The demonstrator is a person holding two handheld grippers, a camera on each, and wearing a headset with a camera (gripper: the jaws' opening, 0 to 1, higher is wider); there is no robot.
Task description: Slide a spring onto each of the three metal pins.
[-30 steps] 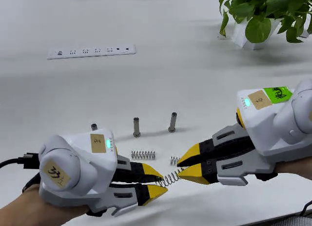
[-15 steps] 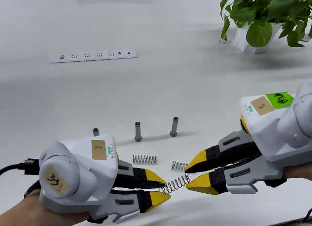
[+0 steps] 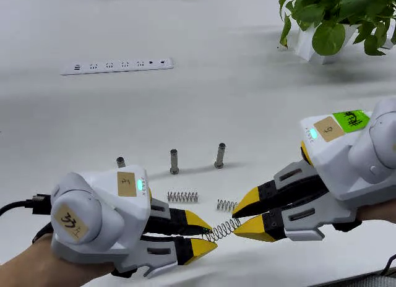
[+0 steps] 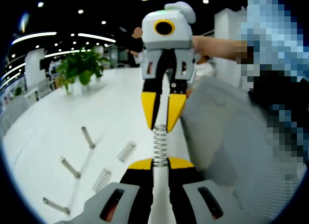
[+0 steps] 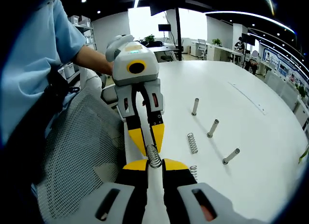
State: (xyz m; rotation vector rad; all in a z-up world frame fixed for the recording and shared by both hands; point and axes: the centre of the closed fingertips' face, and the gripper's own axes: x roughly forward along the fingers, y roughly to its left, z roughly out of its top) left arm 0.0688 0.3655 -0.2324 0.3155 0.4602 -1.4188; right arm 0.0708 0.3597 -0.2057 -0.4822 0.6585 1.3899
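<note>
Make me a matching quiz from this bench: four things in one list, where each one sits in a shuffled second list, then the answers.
1. power strip
2. metal pins
3. loose springs
4. lifted spring

A. held between the left gripper and the right gripper
B. standing in a row, bare
C. lying flat, far left
D. lying between the pins and the grippers

Pairs: 1-C, 2-B, 3-D, 4-A

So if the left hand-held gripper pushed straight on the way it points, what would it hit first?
The left hand-held gripper has the spring at its tips. Straight beyond that, facing it tip to tip on the same line, is the right hand-held gripper, so it would meet that first.
</note>
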